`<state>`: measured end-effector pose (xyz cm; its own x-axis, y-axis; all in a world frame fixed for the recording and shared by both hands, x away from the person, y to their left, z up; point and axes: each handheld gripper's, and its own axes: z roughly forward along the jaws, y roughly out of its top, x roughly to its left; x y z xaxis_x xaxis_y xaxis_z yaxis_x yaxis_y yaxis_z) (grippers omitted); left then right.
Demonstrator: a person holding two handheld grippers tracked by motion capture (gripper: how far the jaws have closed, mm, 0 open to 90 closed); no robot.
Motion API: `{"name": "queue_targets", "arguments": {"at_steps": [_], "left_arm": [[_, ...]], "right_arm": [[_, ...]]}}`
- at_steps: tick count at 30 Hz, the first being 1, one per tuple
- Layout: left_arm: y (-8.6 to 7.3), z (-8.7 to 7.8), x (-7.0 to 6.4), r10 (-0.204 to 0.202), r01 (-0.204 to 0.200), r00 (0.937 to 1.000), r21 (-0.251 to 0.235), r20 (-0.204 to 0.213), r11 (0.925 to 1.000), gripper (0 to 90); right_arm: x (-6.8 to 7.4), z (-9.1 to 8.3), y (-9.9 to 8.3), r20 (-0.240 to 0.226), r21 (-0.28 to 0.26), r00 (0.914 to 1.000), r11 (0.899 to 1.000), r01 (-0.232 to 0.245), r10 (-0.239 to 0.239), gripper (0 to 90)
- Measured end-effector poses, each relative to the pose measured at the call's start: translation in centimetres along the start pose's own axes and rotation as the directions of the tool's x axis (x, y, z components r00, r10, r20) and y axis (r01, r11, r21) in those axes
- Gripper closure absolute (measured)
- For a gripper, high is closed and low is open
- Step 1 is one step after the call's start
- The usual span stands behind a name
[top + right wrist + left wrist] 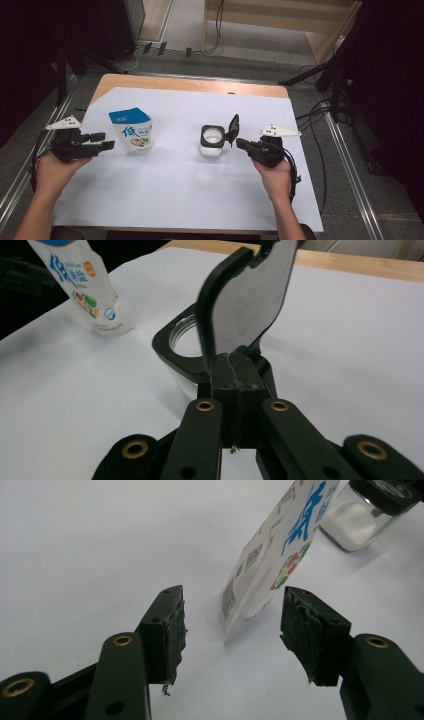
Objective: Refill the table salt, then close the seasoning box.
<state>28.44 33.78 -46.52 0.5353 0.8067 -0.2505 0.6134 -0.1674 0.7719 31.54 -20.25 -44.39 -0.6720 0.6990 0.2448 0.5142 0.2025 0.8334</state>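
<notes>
Both of my hands sit low at the near edge, each one holding a gripper. On the left gripper (100, 141) my fingers (165, 632) are wide apart, and the white and blue pouch (131, 131) stands just in front of the gap, not touched yet. On the right gripper (239, 142) my fingers (223, 390) are pressed tight together, right at the hinge of the black flip lid (248, 300). It looks like they pinch the lid there, but I cannot tell for sure. That lid stands up open on the little glass jar (211, 141), which has white powder inside and sits in the middle of the tabletop (190, 85). I think the job is to get the pouch to the jar. To do it well, I should slide my left fingers around the pouch's middle, squeeze softly so it does not crumple, and keep the jar still. White paper (175, 190) covers the wooden top. Around it are grey floor, black cables and dark stands.
</notes>
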Motion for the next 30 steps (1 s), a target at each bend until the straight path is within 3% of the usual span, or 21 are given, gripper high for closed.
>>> {"name": "queue_targets", "arguments": {"at_steps": [13,30], "left_arm": [[-0.2,0.6,0.4,-0.010,0.010,0.9999,0.017,-0.006,0.9998,44.3],[-0.3,0.9,1.3,-0.025,0.025,0.9996,0.010,-0.010,0.9996,44.6]], "right_arm": [[-1.4,0.8,1.1,0.015,-0.030,0.9986,0.998,-0.050,0.050,90.0],[-2.1,2.1,2.7,0.010,-0.026,0.9983,0.998,-0.058,0.058,90.0]]}}
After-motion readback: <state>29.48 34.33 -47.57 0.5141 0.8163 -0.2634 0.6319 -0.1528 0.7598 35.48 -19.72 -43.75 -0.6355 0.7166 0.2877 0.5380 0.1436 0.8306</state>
